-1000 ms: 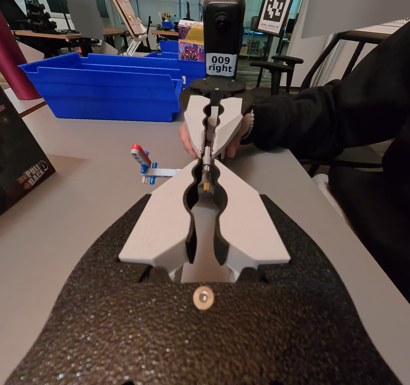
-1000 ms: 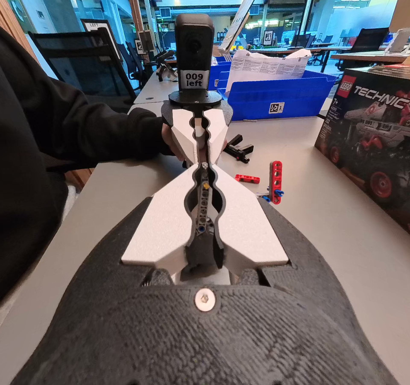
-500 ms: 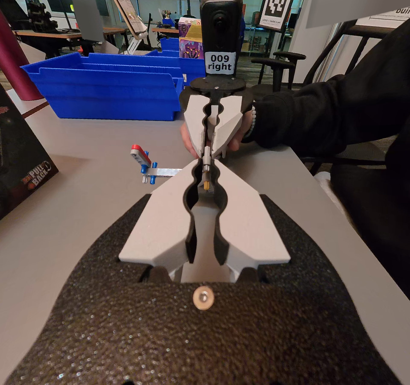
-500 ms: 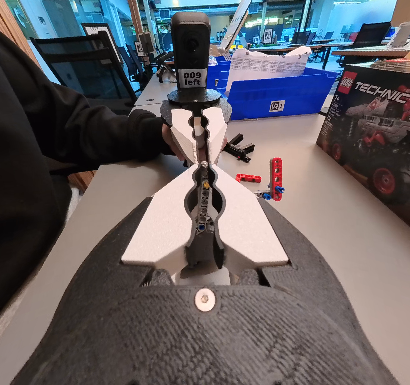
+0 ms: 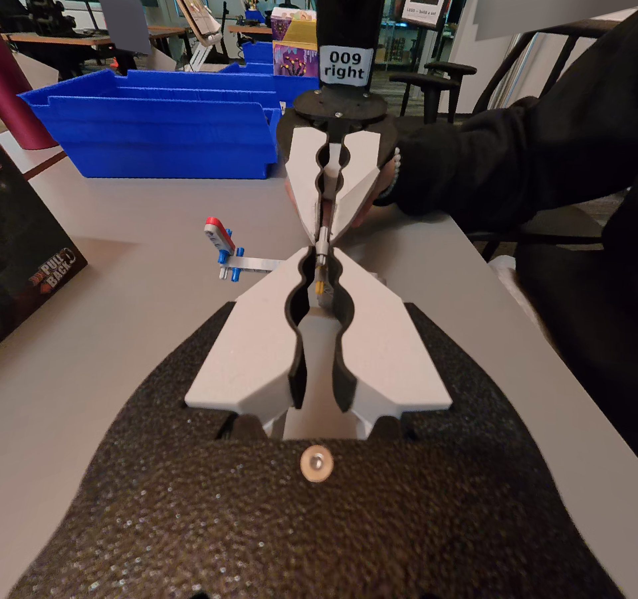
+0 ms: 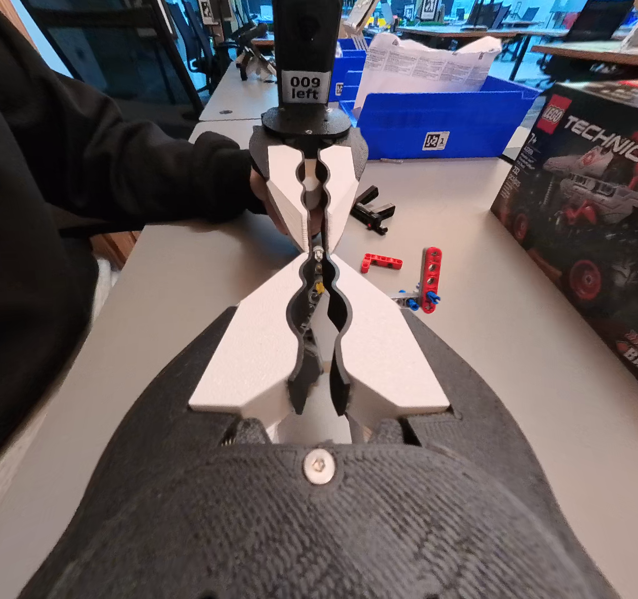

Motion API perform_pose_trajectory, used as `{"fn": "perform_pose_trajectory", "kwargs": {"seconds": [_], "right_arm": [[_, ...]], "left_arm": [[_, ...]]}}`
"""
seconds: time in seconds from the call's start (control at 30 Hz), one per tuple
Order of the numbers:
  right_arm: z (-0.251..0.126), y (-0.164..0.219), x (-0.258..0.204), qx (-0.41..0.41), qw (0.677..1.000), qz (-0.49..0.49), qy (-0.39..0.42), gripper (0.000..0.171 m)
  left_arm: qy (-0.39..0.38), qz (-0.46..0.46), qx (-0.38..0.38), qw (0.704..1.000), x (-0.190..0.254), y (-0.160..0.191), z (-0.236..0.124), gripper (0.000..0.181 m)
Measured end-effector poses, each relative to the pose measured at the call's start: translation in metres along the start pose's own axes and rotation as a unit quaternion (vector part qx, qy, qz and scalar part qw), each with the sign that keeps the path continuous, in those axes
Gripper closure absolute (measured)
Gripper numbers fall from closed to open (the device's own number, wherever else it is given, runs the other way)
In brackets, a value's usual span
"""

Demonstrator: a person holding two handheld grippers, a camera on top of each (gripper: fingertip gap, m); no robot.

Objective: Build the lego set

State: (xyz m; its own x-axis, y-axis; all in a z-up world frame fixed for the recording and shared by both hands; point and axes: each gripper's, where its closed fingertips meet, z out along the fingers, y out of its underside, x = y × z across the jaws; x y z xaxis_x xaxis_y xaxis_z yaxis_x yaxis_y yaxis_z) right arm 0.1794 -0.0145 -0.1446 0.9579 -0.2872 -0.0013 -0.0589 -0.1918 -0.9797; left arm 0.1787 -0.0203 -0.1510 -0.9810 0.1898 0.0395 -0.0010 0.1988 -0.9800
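My two grippers meet tip to tip above the grey table (image 5: 138, 306). My right gripper (image 6: 318, 254) is shut on a grey lego beam (image 6: 312, 301) with holes and a yellow pin (image 6: 320, 287). The beam shows through the gap between its fingers and leans left. In the left wrist view my left gripper (image 5: 321, 255) is shut on the light grey end (image 5: 322, 237) of that beam, which sticks out of the right gripper's tips. The yellow pin (image 5: 319, 287) shows in the gap behind my left fingertips.
A red and grey beam assembly (image 6: 429, 279) with blue pins lies on the table; it also shows in the left wrist view (image 5: 224, 247). A red L-shaped piece (image 6: 381, 261) and a black part (image 6: 373, 210) lie beyond. Blue bins (image 5: 155, 134) and the set's box (image 6: 580, 203) border the table. Left and right tips are no more than a few centimetres apart. It is some 12 centimeters from my left tips to the red L-shaped piece (image 6: 381, 261).
The beam stood straight between my right fingers and now leans to the left, with a slightly wider gap on its right. Both grippers stay tip to tip.
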Motion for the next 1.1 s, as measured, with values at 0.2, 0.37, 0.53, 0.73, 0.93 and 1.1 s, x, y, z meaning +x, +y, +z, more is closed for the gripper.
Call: {"fn": "perform_pose_trajectory", "kwargs": {"seconds": [0.2, 0.37, 0.53, 0.73, 0.93, 1.1], "right_arm": [[-0.034, -0.018, 0.017, 0.028, 0.999, 0.016, 0.04, 0.167], [-0.043, -0.003, 0.01, -0.015, 0.999, 0.013, 0.041, 0.168], [-0.03, -0.024, 0.024, 0.05, 0.995, 0.03, 0.076, 0.168], [-0.001, -0.027, 0.029, 0.06, 0.994, 0.069, 0.066, 0.168], [0.035, -0.039, 0.02, 0.097, 0.984, 0.146, 0.007, 0.168], [0.065, -0.039, 0.007, 0.099, 0.98, 0.169, -0.043, 0.168]], "left_arm": [[-0.036, 0.0, -0.017, 0.999, -0.015, 0.008, -0.023, 0.176], [-0.03, -0.009, 0.027, 0.999, -0.016, -0.012, -0.024, 0.177], [-0.044, 0.007, -0.016, 0.999, -0.011, 0.006, -0.004, 0.176], [-0.084, -0.006, -0.02, 0.996, -0.025, 0.013, -0.022, 0.164], [-0.137, 0.037, 0.027, 0.989, -0.023, -0.007, -0.051, 0.163], [-0.156, 0.039, 0.069, 0.985, -0.013, -0.015, -0.076, 0.172]]}}
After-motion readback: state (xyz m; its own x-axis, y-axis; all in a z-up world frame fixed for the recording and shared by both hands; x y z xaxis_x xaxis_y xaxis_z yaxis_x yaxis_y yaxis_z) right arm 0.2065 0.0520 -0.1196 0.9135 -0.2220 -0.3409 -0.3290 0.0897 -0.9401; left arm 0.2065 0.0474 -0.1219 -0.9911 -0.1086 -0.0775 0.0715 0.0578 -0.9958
